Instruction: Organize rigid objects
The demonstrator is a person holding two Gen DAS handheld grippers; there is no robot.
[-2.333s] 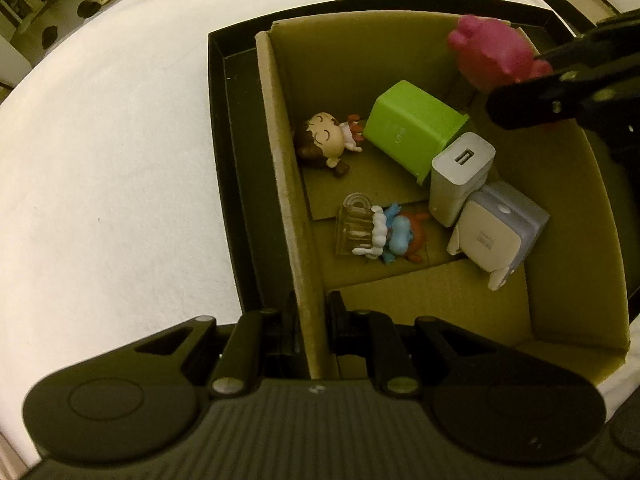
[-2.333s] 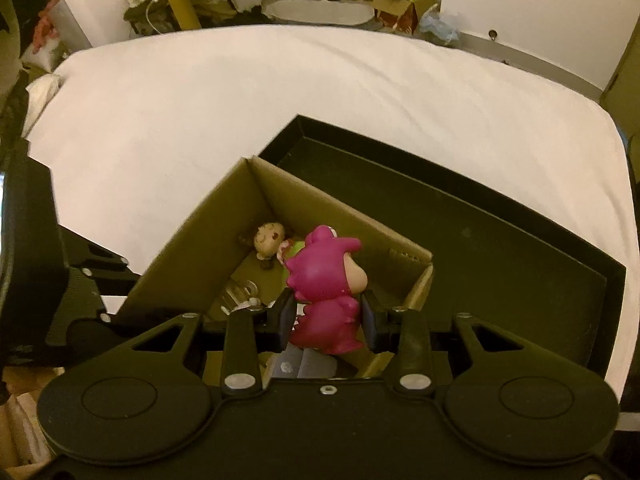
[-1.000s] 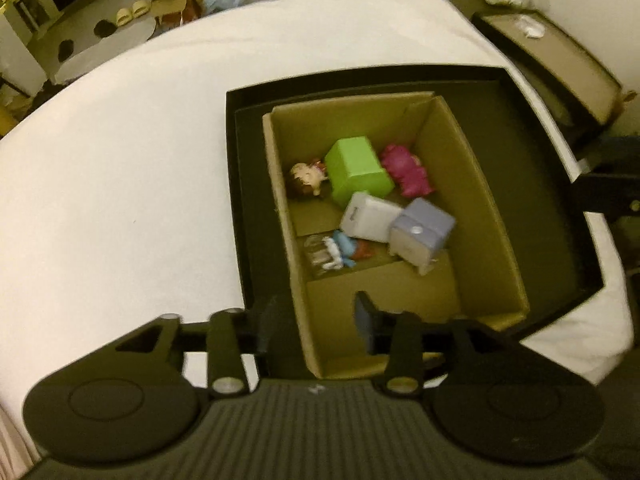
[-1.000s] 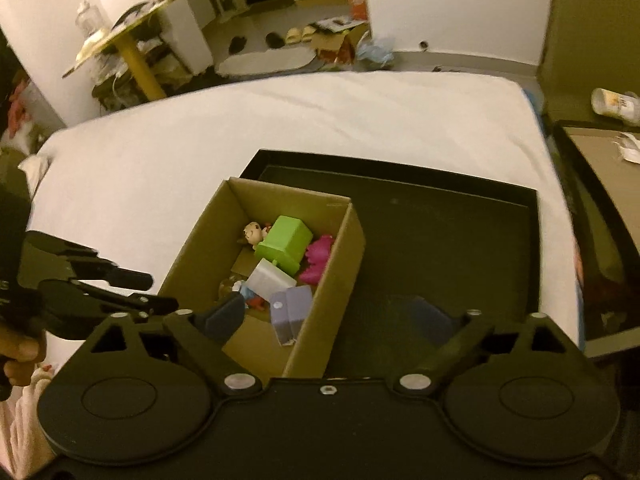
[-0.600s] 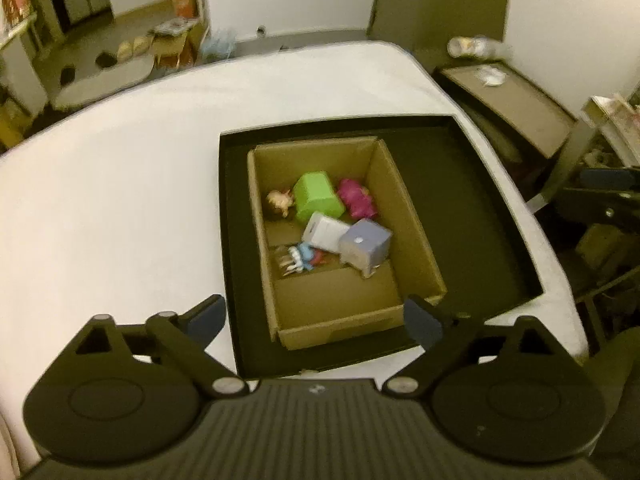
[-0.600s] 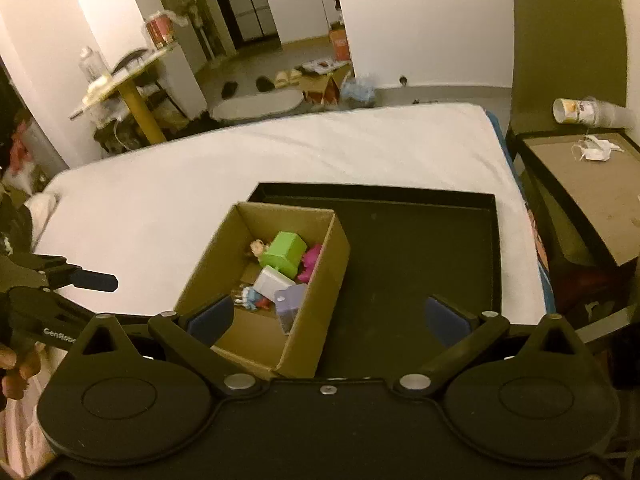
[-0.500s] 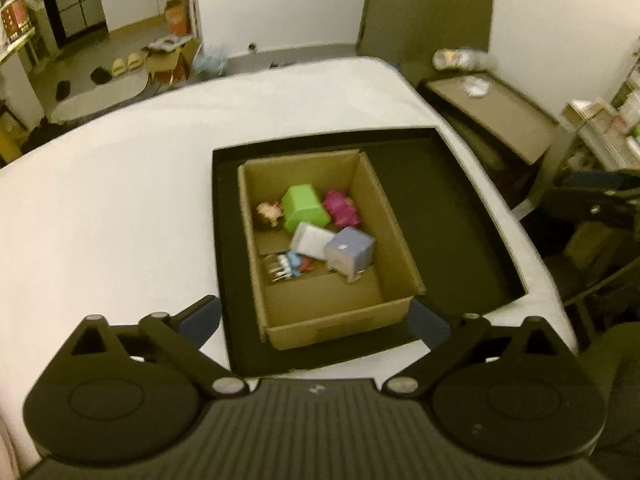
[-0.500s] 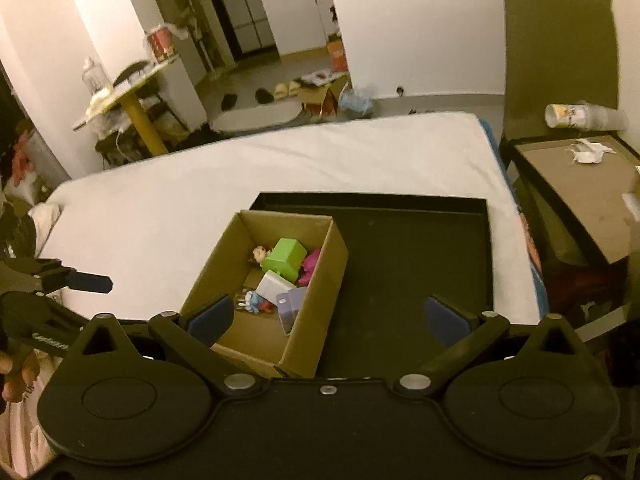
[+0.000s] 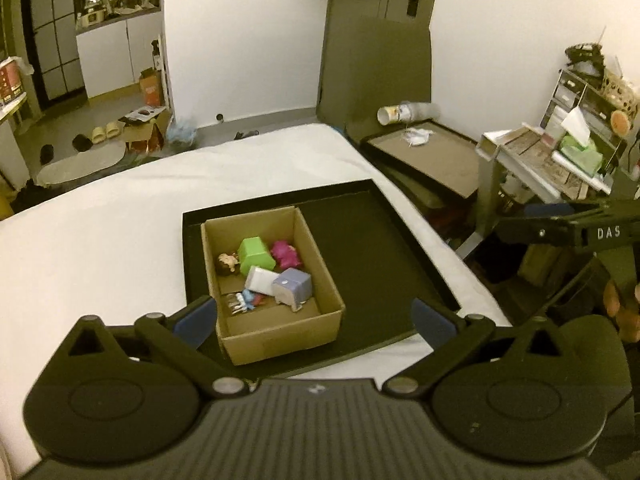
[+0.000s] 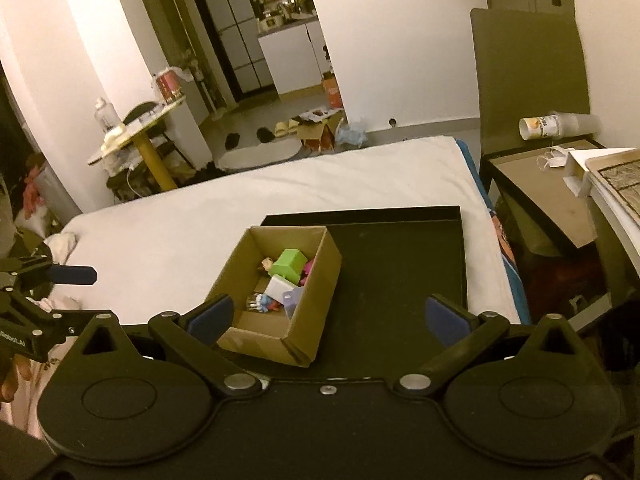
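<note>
A cardboard box (image 9: 316,296) (image 10: 316,280) stands in the left part of a black tray (image 9: 372,248) (image 10: 400,264) on a white bed. Inside lie a green block (image 9: 254,252) (image 10: 290,262), a pink toy (image 9: 285,253), a white charger (image 9: 260,279) (image 10: 278,285), a purple-grey adapter (image 9: 294,286), a brown-haired figurine (image 9: 227,261) and a small blue figurine (image 9: 246,302). My left gripper (image 9: 314,322) is open and empty, high above and in front of the box. My right gripper (image 10: 326,318) is open and empty, also raised well back from the box.
The white bed (image 9: 100,240) spreads to the left and behind the tray. A dark side table (image 9: 432,156) with a tipped cup (image 9: 394,114) stands beyond the bed's right edge, next to a shelf (image 9: 560,156). The other gripper shows at the right edge (image 9: 580,228).
The right gripper let go of the pink toy, which now lies in the box. The left gripper released the box wall. Both opened wide and pulled up and back.
</note>
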